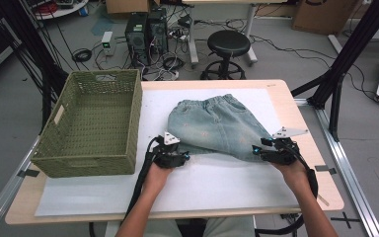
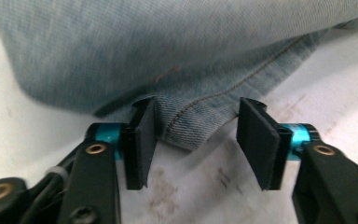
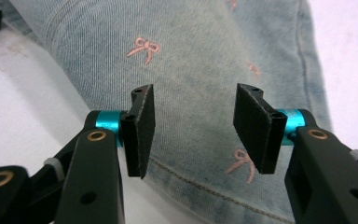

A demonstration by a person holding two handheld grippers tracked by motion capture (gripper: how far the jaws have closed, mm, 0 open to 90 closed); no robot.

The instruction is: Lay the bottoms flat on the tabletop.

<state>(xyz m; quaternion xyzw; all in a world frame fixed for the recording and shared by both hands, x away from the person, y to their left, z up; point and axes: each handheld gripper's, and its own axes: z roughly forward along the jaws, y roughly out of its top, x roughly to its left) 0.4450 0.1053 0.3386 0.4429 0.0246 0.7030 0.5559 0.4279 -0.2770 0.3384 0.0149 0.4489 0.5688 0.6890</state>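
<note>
Holding: you have a gripper in each hand, both at the near hem of the denim shorts (image 1: 217,126), neither one clamped on cloth.
Left gripper (image 1: 176,157): your jaws stand wide apart in the left gripper view (image 2: 193,140), with a folded corner of the hem lying between them; the left pad (image 2: 144,140) sits at the edge of the fabric, the right pad is clear of it.
Right gripper (image 1: 266,152): your jaws gape wide in the right gripper view (image 3: 193,128), hovering over the denim just inside the stitched hem; whether the pads touch the cloth, you cannot tell from here.
Shorts: pale blue denim with small pink bows (image 3: 144,49), lying flat at the middle of the table, waistband on the far side, hem toward you; the near left corner looks folded over.
White mat (image 1: 217,182): it covers most of the table (image 1: 325,197), and the shorts rest on it; some faint smudges show near your left gripper.
Basket (image 1: 133,123): green woven, on the left of the table, just beside the shorts and apart from them.
Floor beyond: a black stool (image 1: 228,44), computer towers (image 1: 145,32) and loose cables on the far side.
</note>
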